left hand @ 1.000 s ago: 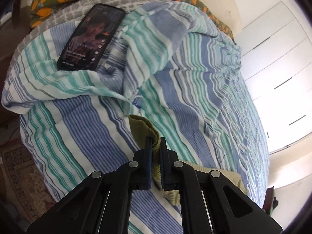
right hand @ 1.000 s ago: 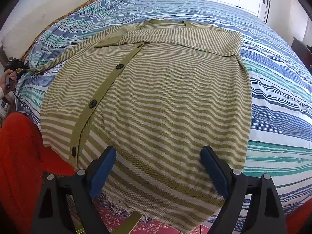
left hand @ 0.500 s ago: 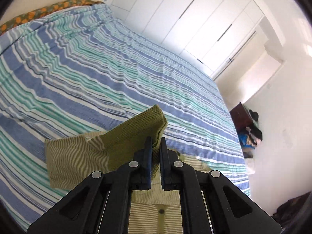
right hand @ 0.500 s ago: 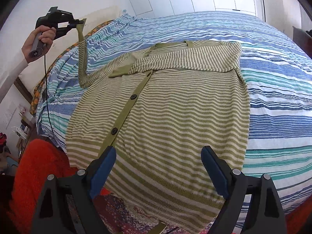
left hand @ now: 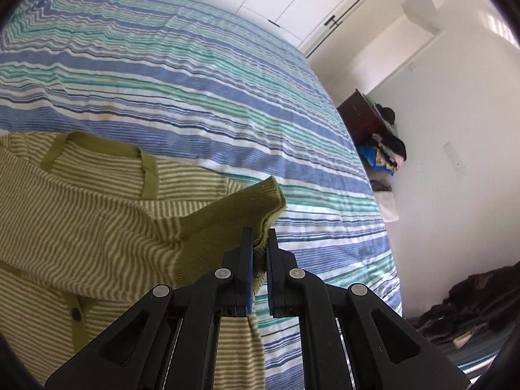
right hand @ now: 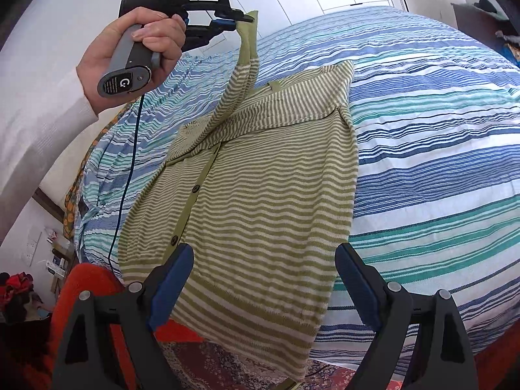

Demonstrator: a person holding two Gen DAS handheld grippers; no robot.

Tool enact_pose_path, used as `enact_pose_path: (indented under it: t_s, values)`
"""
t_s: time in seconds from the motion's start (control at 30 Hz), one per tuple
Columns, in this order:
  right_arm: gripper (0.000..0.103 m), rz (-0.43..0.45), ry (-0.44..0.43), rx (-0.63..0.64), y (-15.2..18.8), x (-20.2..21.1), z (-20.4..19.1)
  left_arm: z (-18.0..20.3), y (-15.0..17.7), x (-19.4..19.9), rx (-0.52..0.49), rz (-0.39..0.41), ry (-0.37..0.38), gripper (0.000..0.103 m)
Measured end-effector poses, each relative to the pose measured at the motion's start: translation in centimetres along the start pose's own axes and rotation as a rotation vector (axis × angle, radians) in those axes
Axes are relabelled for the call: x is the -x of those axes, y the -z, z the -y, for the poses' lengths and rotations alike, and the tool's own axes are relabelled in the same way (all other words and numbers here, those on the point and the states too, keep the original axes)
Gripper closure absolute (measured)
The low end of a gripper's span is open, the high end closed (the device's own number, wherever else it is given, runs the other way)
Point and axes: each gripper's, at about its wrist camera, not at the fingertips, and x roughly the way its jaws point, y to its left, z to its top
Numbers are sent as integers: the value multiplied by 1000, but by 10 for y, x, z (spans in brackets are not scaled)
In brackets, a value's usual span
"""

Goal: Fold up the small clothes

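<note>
Here's the left tool, seen from the right wrist: a black angular housing on top, a grey pistol handle with a dark round end cap carrying a white letter-like mark and tiny print, and a thin dark-blue cable trailing from its base. The hand wrapped round it comes out of a white ribbed knit sleeve. Up close, the left tool's black linkage arms show round silver rivets and blue pads. The right tool matches: black arms, silver rivets, chunky blue pads on each finger.
</note>
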Motion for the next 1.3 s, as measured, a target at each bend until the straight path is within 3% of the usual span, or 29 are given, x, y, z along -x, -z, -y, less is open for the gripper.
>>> enact_pose_path:
  t_s: [0.07,0.13,0.17,0.2,0.3,0.4,0.5,0.6,0.8,0.87,0.97,1.17,1.3]
  values:
    - [15,-3,1,-19,-1,-1,6,4,11,-24,-43,-68,-42,96]
    - [15,-7,6,-40,-1,-2,12,11,26,-50,-116,-149,-120,78]
    - [15,-9,9,-50,-1,-3,14,14,35,-57,-154,-180,-151,60]
    - [15,-9,13,-61,-2,-2,16,16,43,-59,-187,-188,-173,49]
    - [15,2,19,-86,-3,1,22,11,63,-36,-244,-169,-161,43]
    - [15,17,30,-93,-5,4,25,-20,71,9,-213,-114,-138,36]
    - [15,39,50,-83,-7,8,25,-69,89,54,-220,-48,-269,32]
    - [15,53,80,-36,-11,9,20,-119,135,94,-222,-43,-447,31]
    - [15,16,99,215,-4,-8,-23,-192,247,118,-76,-113,-585,31]
    - [15,-65,113,276,6,-29,-34,-201,267,120,-54,-104,-569,28]
    - [15,-245,205,261,23,-68,-23,-197,269,118,-115,-116,-567,26]
    - [14,-222,218,233,27,-71,-14,-189,274,113,-159,-109,-594,25]
    - [13,-224,254,268,31,-72,-21,-193,268,113,-135,-119,-595,24]
